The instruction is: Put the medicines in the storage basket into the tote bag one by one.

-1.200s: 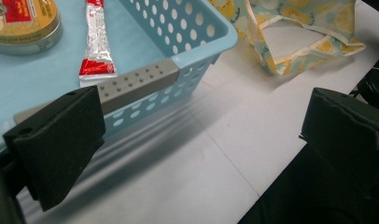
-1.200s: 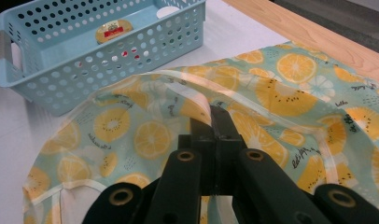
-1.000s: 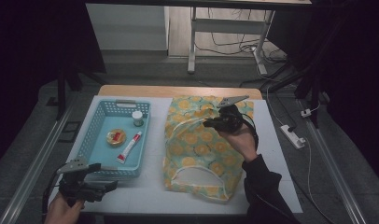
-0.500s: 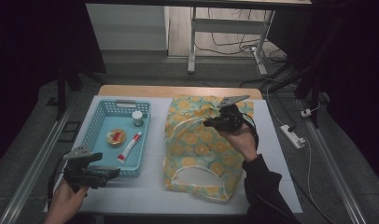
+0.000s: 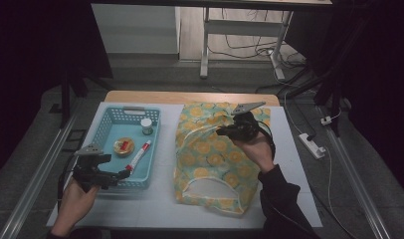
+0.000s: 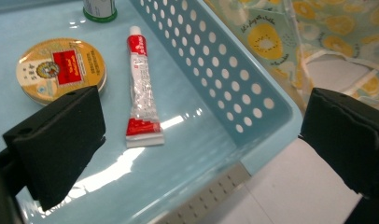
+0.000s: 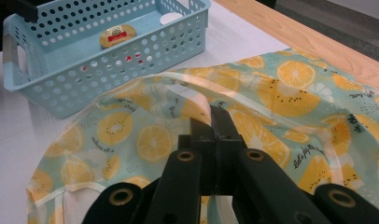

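Observation:
A yellow fruit-print cloth bag (image 5: 215, 159) lies flat on the white table, its opening toward the front edge. My right gripper (image 5: 222, 132) is shut on a pale strap (image 7: 197, 95) of the bag (image 7: 281, 88) and holds it slightly lifted. My left gripper (image 5: 121, 174) hovers open over the front right corner of a light blue perforated basket (image 5: 113, 117). In the left gripper view the wide-apart jaws frame a red and white tube (image 6: 141, 93) lying on the floor of the basket (image 6: 253, 93), and nothing is between my left gripper (image 6: 201, 140) pads.
The basket also holds a round gold tin (image 5: 124, 146) (image 6: 61, 70) and a small green-capped jar (image 5: 147, 126) (image 6: 100, 8). A wooden strip (image 5: 190, 97) runs along the table's far edge. A power strip (image 5: 313, 145) lies on the floor at the right.
My left gripper has moved from the table's front left corner up and rightward to the basket's front end. The right gripper and the strap have stayed put.

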Tool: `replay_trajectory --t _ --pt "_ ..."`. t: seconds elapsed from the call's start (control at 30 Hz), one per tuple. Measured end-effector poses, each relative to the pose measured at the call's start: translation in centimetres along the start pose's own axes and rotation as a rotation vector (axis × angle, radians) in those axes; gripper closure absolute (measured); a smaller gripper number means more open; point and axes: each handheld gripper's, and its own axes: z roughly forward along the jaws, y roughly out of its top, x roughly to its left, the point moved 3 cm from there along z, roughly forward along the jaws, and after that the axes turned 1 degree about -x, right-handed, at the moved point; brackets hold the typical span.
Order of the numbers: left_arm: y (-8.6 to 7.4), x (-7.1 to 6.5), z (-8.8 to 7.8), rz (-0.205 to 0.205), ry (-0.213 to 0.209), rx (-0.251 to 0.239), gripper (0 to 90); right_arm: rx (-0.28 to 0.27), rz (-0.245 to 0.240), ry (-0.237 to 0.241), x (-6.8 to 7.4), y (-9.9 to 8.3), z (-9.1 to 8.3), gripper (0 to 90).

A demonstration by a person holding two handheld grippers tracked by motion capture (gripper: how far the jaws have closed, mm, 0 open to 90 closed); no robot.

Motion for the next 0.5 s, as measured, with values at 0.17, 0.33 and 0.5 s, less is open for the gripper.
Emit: replay_trajectory --t 0.17,0.33,0.5 --pt "0.9 0.5 0.4 0.016 0.019 0.014 0.0 -0.004 -0.004 -0.001 0.0 0.1 -0.2 90.0" --pt "1.5 1.1 1.0 0.011 0.036 0.029 0.1 -0.005 -0.009 0.002 0.1 0.0 -0.2 90.0" --pt "1.9 1.6 1.3 0.008 0.033 0.039 0.0 -0.002 -0.009 0.000 0.0 0.0 -0.2 90.0"
